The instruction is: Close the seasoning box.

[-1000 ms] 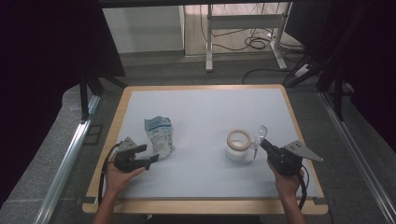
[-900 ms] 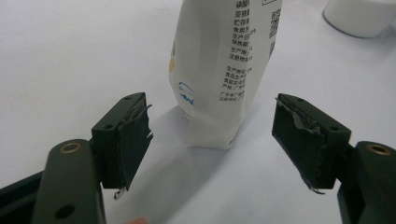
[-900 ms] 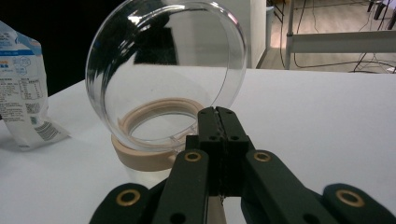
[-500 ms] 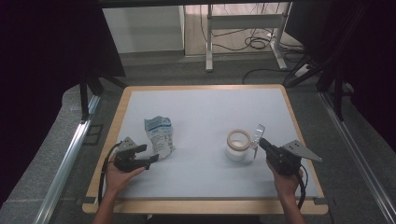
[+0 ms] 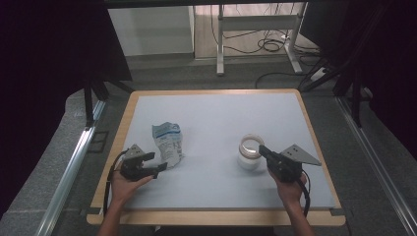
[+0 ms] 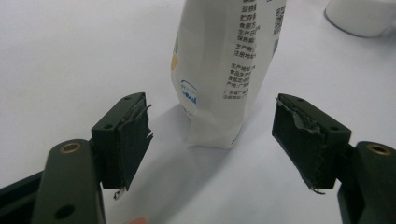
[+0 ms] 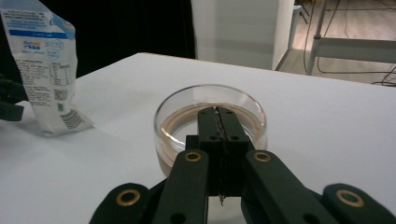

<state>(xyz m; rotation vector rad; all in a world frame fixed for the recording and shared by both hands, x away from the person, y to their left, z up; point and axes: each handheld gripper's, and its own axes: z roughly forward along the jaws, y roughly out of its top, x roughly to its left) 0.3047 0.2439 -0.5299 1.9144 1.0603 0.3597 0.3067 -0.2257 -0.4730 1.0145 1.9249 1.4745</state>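
A crumpled white and blue printed bag (image 5: 167, 143) stands upright left of the table's middle. My left gripper (image 5: 158, 170) lies just in front of it and points at its base. In the left gripper view the bag (image 6: 224, 70) stands just beyond the left gripper (image 6: 212, 112), whose jaws are open and apart from it. A round open glass jar (image 5: 249, 153) sits right of centre. My right gripper (image 5: 261, 149) has its tip at the jar's near right rim. Seen from the right gripper view, that gripper (image 7: 218, 113) is shut over the jar (image 7: 163, 122), with nothing visible between the jaws.
The white mat lies on a table with a wooden edge (image 5: 211, 217). The bag (image 7: 42, 70) also stands at the far left in the right gripper view. Behind the table are a grey floor, a metal desk frame (image 5: 255, 37) and cables.
My right gripper has slid a little left, bringing its tip to the jar's rim. A thin pale sliver seen by its tip earlier is gone. The left gripper and the bag have stayed put.
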